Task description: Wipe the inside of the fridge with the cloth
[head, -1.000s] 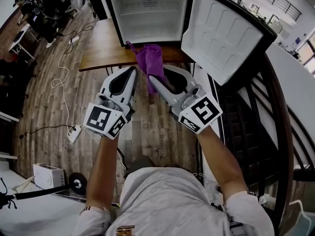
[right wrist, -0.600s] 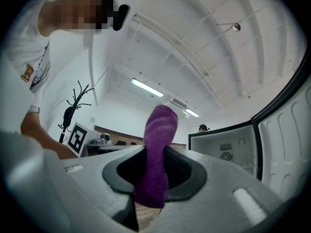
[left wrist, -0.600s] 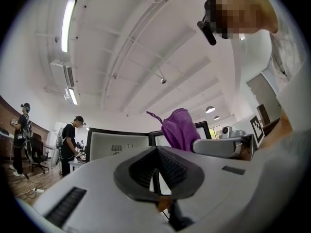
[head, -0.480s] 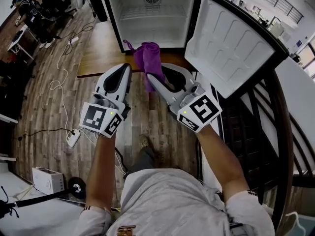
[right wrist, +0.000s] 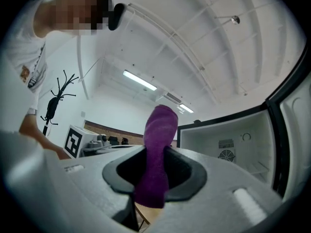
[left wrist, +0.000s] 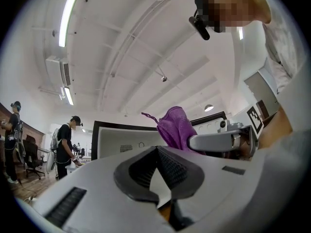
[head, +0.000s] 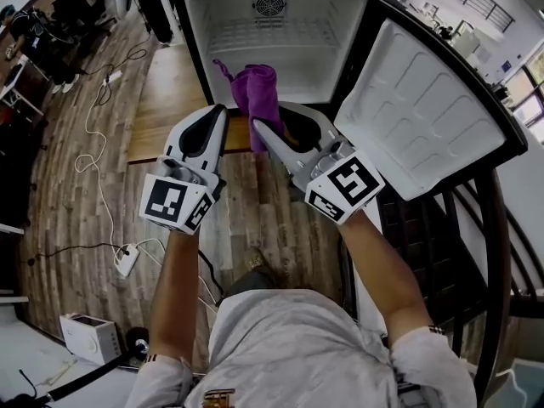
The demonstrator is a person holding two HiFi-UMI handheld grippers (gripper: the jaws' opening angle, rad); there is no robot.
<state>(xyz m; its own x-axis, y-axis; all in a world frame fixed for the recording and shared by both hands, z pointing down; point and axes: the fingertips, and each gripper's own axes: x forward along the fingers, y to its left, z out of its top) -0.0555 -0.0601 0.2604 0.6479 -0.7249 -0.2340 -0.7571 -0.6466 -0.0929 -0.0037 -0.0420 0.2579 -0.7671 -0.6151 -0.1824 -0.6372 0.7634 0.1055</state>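
At the mouth of the fridge (head: 280, 45), you hold the cloth (head: 259, 92) in your right gripper (head: 259, 130). Its jaws pinch the cloth near the middle, so a bunched wad stands up beyond the tips and a short tail hangs below.

Finding: the grip suits the job, since the soft wad leads and would meet the liner before the hard jaws do.

The cloth sits just in front of the opening, low down, and touches no inner wall that I can see. The fridge stands on a table (head: 170, 100). Its door (head: 425, 117) is swung out to your right, leaving the cavity open and the shelf exposed (no food or containers are visible inside).

Your left gripper (head: 217, 119) rides just beside the right one, jaws pressed together on nothing. It appears parked there to keep clear rather than to share the load.

Judgement: wiping has not begun, and the approach is nearly complete. Next you would need to carry the wad inward and press it flat to a wall.

Risk noted: so narrow a pinch could let the cloth slip under drag.
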